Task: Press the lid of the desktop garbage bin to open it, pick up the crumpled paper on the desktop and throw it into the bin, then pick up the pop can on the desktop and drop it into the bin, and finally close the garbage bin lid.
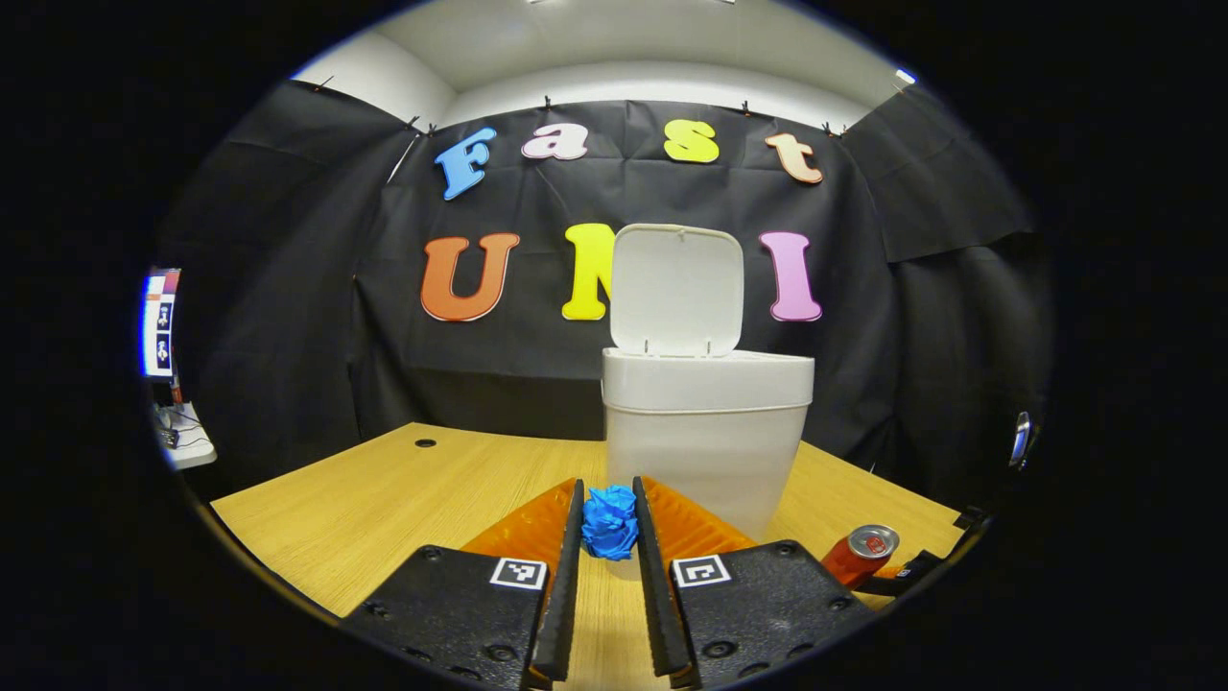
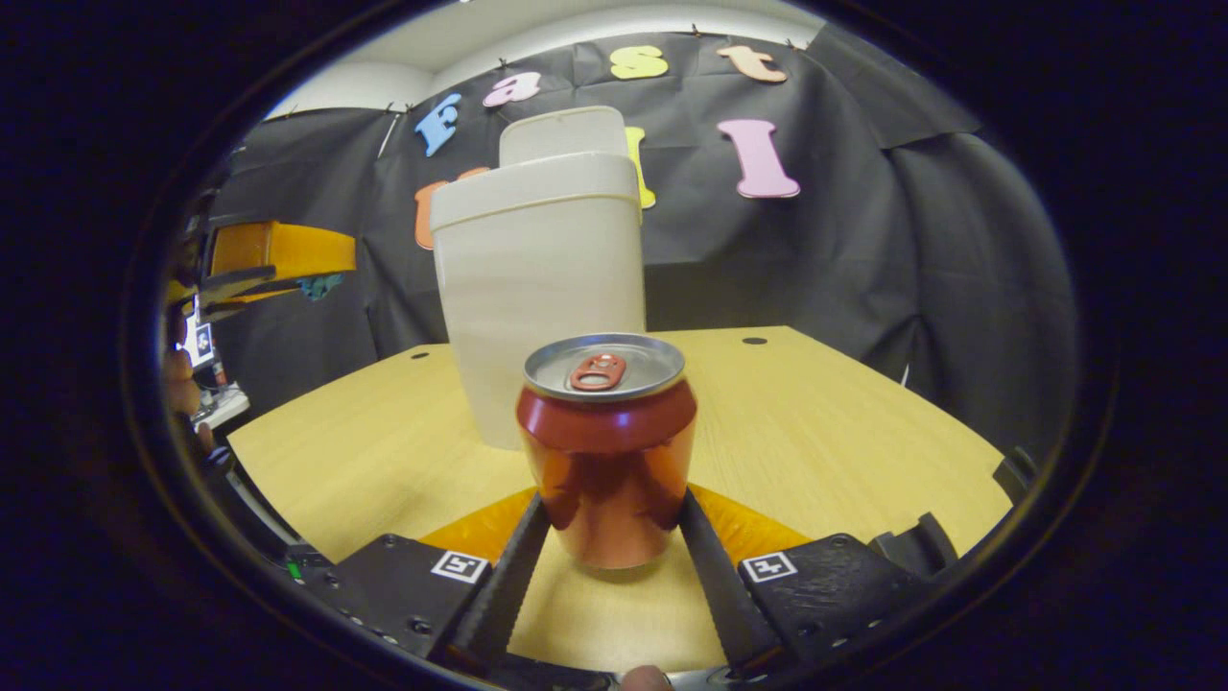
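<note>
A: Status?

B: Lid [image 1: 677, 288] is up, standing behind the bin [image 1: 705, 422] at frame centre in the left gripper view, so I count the opening done. My left gripper [image 1: 608, 523] has its jaws clenched on the paper [image 1: 610, 520], low centre. It looks lifted off the desk [image 1: 384, 499], but I can't be sure.

A: So the paper isn't in yet?

B: No, it sits in front of the bin, below the rim. It needs raising over the opening and dropping.

A: Can?

B: The can [image 2: 606, 446] stands upright on the desk, centre of the right gripper view, between the jaws of my right gripper [image 2: 608, 537]. Both fingers look to be against its sides, so I read it as grasped, not lifted.

A: Left to do?

B: Drop paper, drop can, close lid.
</note>
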Demonstrator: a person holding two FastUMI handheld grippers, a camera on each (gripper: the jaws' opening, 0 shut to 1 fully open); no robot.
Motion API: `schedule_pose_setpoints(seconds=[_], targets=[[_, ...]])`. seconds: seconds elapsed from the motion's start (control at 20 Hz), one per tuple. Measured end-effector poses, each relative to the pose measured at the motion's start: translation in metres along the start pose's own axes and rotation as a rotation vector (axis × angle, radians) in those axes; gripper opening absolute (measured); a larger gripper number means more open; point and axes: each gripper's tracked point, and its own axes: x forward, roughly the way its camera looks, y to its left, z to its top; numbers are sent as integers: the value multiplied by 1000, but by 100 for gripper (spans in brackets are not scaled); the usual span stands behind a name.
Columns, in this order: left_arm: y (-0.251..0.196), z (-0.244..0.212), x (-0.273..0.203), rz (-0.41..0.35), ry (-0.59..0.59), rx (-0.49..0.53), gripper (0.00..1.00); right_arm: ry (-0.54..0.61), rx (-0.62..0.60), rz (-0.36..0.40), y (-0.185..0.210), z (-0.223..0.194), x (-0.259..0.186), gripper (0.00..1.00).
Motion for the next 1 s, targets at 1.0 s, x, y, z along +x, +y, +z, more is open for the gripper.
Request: schedule_pose_setpoints(seconds=[1.0], targets=[[-48, 100, 138, -69, -32, 37, 33, -1, 26, -34, -70, 6, -7, 80]])
